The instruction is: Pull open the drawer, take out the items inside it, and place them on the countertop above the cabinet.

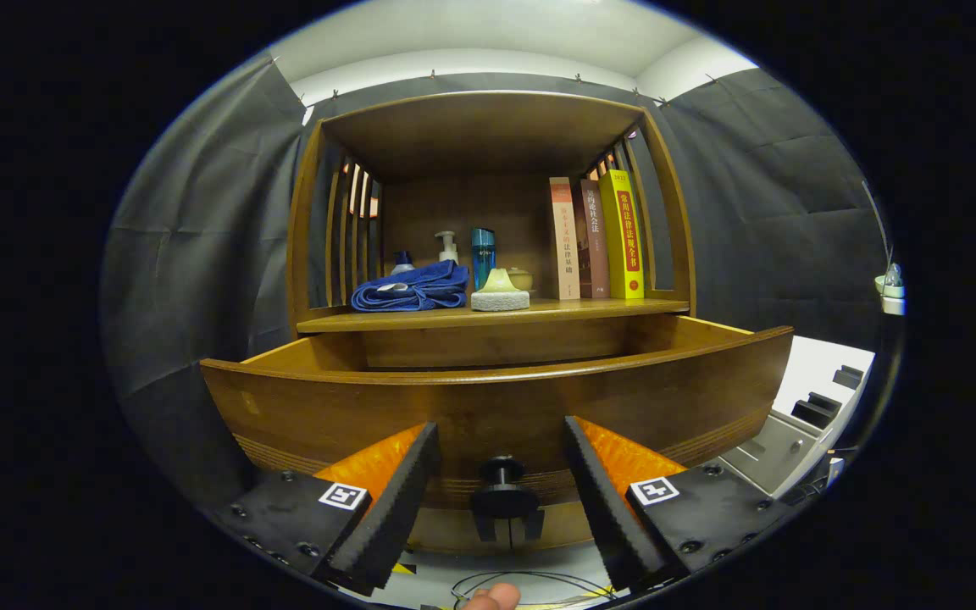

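Drawer [496, 398] is pulled out of the wooden cabinet [310, 212], sitting right ahead of the fingers, its curved front filling the space beyond them. Its dark knob [502, 491] sits in the gap between the two fingers, touching neither. The gripper [501, 462] has its fingers spread wide, holding nothing. Can't see down into the drawer from this low angle, so no idea what's inside. Beyond the drawer, up on the counter [590, 310], there's a folded blue towel [412, 288], a pump bottle [448, 247], a blue bottle [482, 254], a pale sponge thing [500, 293] and three upright books [596, 239]. A fingertip [495, 598] peeks in behind the fingers.
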Demonstrator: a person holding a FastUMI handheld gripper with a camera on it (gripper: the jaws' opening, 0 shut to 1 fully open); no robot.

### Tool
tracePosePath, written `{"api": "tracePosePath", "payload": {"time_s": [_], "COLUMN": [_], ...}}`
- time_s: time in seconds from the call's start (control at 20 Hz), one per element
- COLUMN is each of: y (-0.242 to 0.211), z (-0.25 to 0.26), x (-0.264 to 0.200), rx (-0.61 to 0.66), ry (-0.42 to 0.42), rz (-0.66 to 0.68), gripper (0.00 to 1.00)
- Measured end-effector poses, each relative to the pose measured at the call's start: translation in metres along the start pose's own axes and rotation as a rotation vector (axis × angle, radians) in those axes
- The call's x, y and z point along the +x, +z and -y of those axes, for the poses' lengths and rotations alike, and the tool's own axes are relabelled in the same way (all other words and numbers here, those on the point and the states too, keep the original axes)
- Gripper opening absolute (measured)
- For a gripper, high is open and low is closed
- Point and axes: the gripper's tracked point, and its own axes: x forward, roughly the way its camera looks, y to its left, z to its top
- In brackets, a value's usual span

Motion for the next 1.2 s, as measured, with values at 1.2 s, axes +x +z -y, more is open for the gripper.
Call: {"api": "tracePosePath", "payload": {"time_s": [1.2], "y": [-0.004], "z": [0.001], "x": [0.150], "rx": [-0.017], "ry": [0.007], "rz": [-0.092], "gripper": [0.97]}}
